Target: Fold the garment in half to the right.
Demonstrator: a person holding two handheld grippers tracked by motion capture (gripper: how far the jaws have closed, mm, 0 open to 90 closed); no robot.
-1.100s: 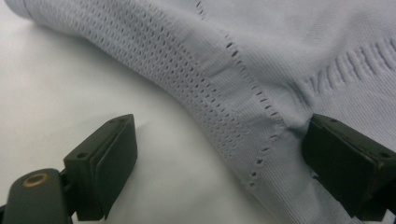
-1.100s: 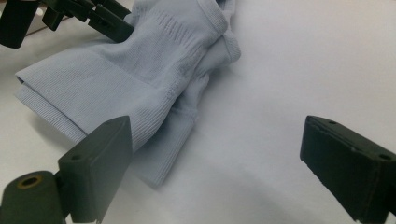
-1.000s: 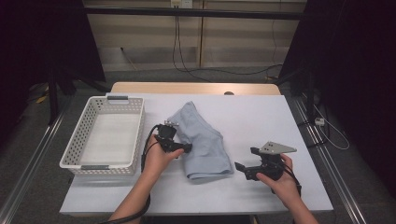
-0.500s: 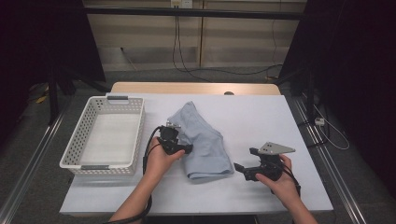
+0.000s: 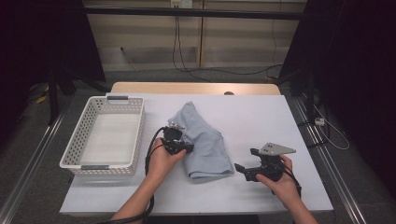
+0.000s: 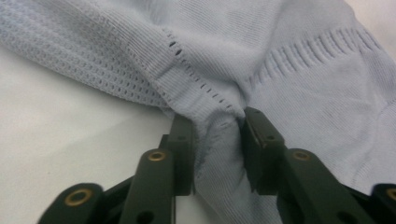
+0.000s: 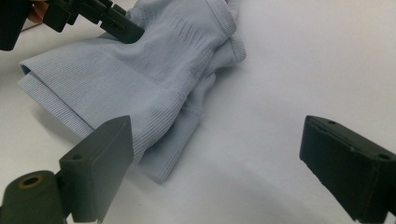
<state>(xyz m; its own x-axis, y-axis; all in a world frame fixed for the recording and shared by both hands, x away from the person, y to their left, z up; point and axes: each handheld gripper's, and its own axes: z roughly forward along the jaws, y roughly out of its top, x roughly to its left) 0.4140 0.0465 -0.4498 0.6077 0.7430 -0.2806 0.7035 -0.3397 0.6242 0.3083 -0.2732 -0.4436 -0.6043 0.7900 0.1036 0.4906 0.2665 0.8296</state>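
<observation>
Left hand-held gripper (image 6: 212, 135) just closing, pads pinching bunched fold of light-blue knit garment (image 5: 205, 140) mid-counter, beside white basket (image 5: 135, 135). Right hand-held gripper (image 7: 215, 163) jaws wide, holding nothing, near garment's front edge. Cloth soft, light, floppy; likely best grabbed at ribbed hem.

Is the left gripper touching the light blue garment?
Touching. In the left gripper view, the left gripper pinches a bunched fold of the light blue knit garment.
</observation>
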